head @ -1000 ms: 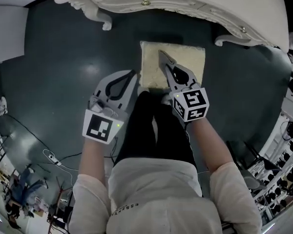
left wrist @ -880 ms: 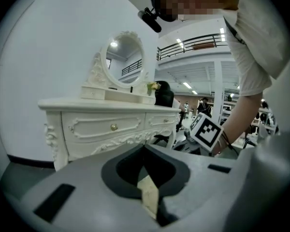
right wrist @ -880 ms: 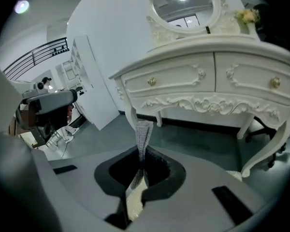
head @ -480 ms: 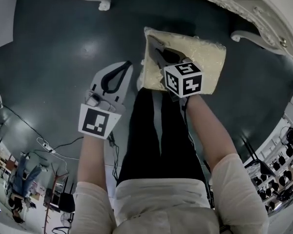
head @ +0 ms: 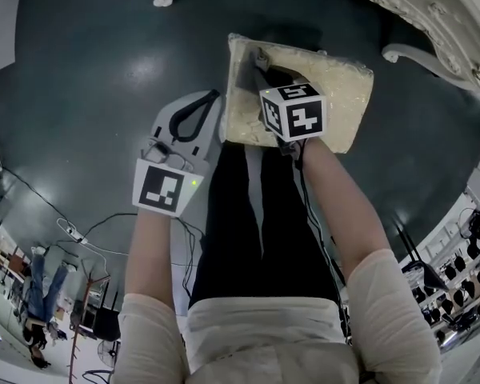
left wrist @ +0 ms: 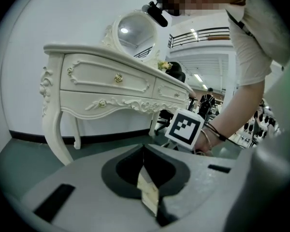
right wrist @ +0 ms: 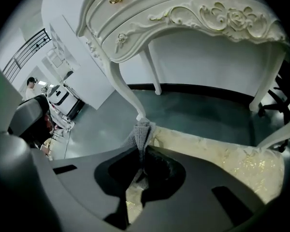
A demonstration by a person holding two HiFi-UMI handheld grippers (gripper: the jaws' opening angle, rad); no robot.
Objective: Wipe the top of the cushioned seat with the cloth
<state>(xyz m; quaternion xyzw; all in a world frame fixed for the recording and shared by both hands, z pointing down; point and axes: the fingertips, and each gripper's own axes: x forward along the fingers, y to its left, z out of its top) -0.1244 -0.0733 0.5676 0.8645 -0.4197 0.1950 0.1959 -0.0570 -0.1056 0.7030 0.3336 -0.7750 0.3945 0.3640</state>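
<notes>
The cushioned seat (head: pixel 336 94) has a cream, gold-patterned top and stands on the dark floor in front of me. My right gripper (head: pixel 258 57) reaches over its far left corner, with its marker cube above the cushion. In the right gripper view this gripper (right wrist: pixel 141 146) is shut on a grey cloth (right wrist: pixel 140 132), which hangs from the jaw tips at the edge of the seat (right wrist: pixel 222 161). My left gripper (head: pixel 216 96) hovers over the floor just left of the seat. Its jaws (left wrist: pixel 144 151) are shut with nothing in them.
A white carved dressing table (head: pixel 440 18) stands just beyond the seat, with one curved leg (head: pixel 400 54) near the seat's far right corner and another leg (right wrist: pixel 125 91) close to the cloth. Cables (head: pixel 88 234) lie on the floor at the left. Equipment racks (head: pixel 464 278) stand at the right.
My right gripper has moved forward from the seat's near edge to its far left corner, carrying the cloth. The left gripper has stayed beside the seat.
</notes>
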